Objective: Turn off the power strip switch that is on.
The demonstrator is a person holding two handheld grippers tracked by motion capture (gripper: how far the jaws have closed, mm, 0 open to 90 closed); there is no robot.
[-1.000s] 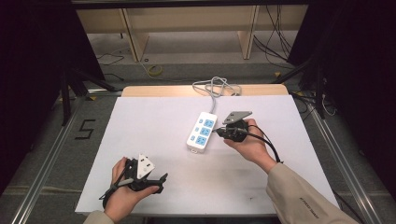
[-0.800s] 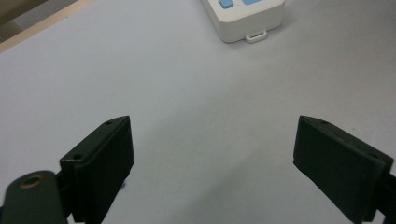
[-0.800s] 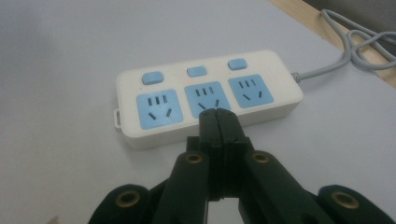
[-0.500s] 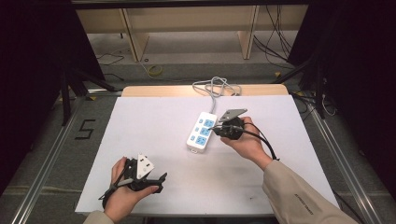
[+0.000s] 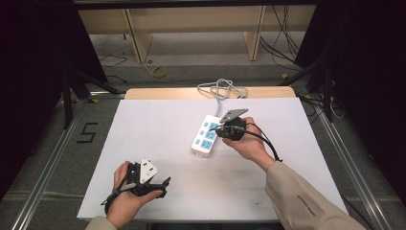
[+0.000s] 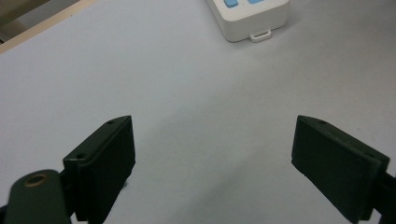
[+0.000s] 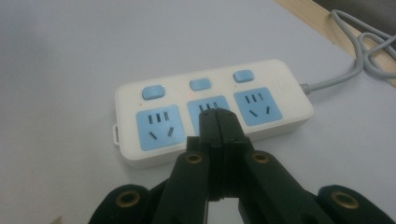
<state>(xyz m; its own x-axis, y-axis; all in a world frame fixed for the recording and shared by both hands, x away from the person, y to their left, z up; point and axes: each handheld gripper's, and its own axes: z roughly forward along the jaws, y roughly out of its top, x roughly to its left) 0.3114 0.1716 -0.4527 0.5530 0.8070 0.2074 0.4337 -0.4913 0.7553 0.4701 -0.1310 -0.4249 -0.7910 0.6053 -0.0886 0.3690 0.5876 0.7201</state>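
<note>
A white power strip (image 5: 207,134) with three blue sockets and three blue switches lies near the middle of the white table; its grey cable (image 5: 221,89) runs to the far edge. My right gripper (image 5: 215,128) is shut with nothing between its jaws, and its tip hovers over the middle socket (image 7: 210,109) of the power strip (image 7: 205,116). My left gripper (image 5: 165,183) rests near the front left edge, open and empty. In the left gripper view its jaws stand wide apart over bare table, with the strip's near end (image 6: 252,14) ahead.
The white table top (image 5: 143,139) has a wooden strip (image 5: 158,93) along its far edge. Metal rails (image 5: 43,167) and dark floor flank the table, and shelving stands behind it. A loose cable trails from the right gripper across the person's wrist (image 5: 268,143).
The right gripper has shifted slightly left and toward the power strip, its tip now over the sockets. The left hand has not moved.
</note>
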